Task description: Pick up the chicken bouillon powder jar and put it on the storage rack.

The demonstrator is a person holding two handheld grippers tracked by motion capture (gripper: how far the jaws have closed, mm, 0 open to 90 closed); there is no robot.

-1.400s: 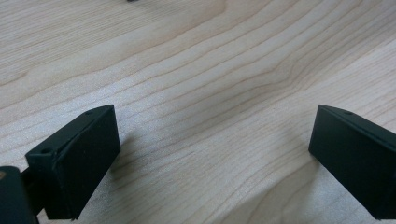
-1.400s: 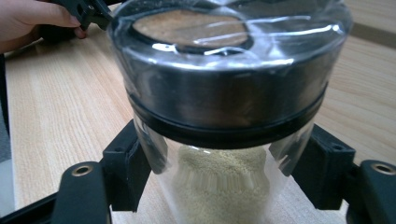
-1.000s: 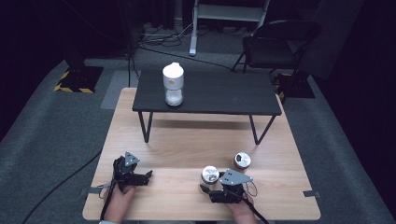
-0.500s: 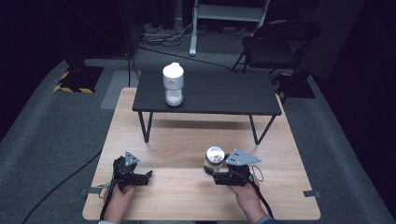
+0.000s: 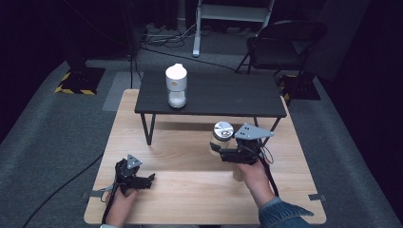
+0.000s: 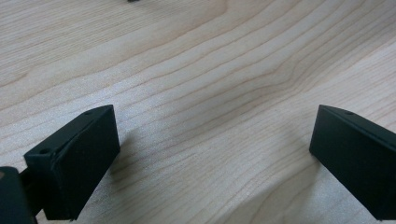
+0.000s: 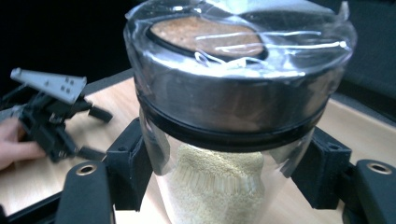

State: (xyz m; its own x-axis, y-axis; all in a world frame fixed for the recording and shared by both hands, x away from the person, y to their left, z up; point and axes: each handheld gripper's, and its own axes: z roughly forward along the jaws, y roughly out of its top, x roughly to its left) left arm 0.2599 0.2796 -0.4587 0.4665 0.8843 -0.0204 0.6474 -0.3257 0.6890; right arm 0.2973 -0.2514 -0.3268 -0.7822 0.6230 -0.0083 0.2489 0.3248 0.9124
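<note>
right gripper (image 5: 222,153) clamped on a clear jar (image 5: 220,138) with a metal lid, fingers (image 7: 128,168) pressing both sides of the glass just under the lid's dark band. jar upright, part-filled with pale grains, held off the light wooden table (image 5: 190,190) toward its right half, in front of the low black table (image 5: 228,97). seen along the right gripper's fingers: shiny film over the lid, a brown disc at its centre, grain level well below the band. left gripper (image 5: 147,179) resting low at the wooden table's near left corner, gripped by the left hand (image 5: 121,206), fingers (image 6: 77,163) spread wide apart with bare wood grain between them. well apart from the held jar, a white container (image 5: 176,85) standing upright on the black table's left part.
</note>
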